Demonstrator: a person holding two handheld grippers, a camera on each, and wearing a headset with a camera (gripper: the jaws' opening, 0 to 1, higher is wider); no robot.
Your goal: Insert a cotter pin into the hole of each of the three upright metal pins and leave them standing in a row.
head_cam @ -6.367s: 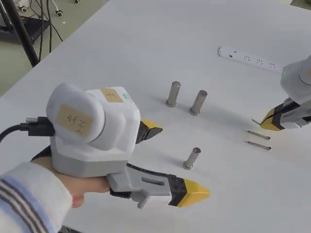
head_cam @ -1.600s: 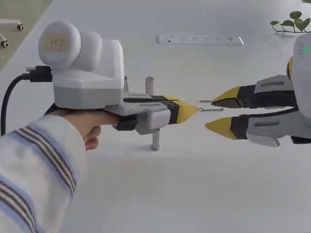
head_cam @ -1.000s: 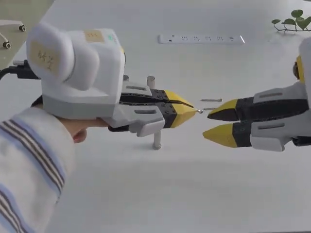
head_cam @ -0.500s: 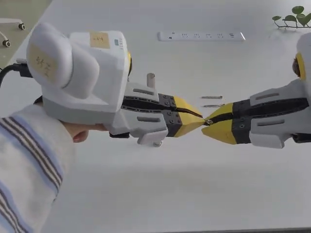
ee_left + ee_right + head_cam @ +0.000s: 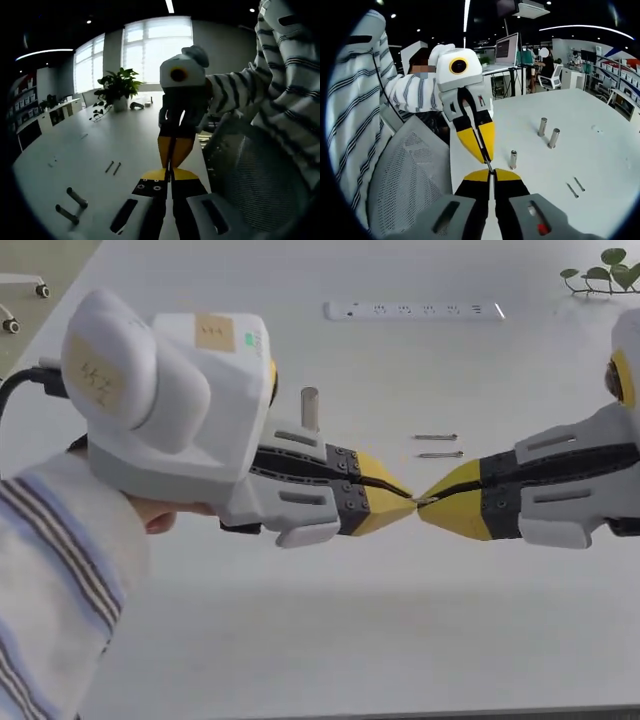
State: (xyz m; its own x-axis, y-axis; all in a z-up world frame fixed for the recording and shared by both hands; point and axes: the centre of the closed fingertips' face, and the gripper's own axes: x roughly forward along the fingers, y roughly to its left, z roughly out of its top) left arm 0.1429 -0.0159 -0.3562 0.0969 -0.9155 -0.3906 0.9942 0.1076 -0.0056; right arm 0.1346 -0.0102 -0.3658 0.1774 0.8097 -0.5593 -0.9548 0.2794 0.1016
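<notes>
Above the white table, my left gripper point(image 5: 408, 502) and my right gripper point(image 5: 425, 504) meet tip to tip. Both are shut on one thin cotter pin point(image 5: 417, 501), which spans the small gap between them. In the right gripper view the cotter pin point(image 5: 489, 164) runs from the left gripper's yellow tips point(image 5: 485, 157) to my own tips point(image 5: 491, 173). Three upright metal pins point(image 5: 542, 126) point(image 5: 553, 138) point(image 5: 513, 159) stand on the table beyond. Two loose cotter pins point(image 5: 435, 437) point(image 5: 441, 454) lie flat behind the grippers. One metal pin point(image 5: 309, 408) rises above the left gripper's body.
A white power strip point(image 5: 410, 310) lies at the table's far side, with a potted plant point(image 5: 600, 268) at the far right corner. A mesh chair back point(image 5: 405, 180) and a striped sleeve point(image 5: 50, 580) are close by. Bare table point(image 5: 330, 640) lies in front of the grippers.
The right gripper, open half a second to a second ago, has come in and shut on the free end of the cotter pin held in the left gripper. Both grippers sank slightly.
</notes>
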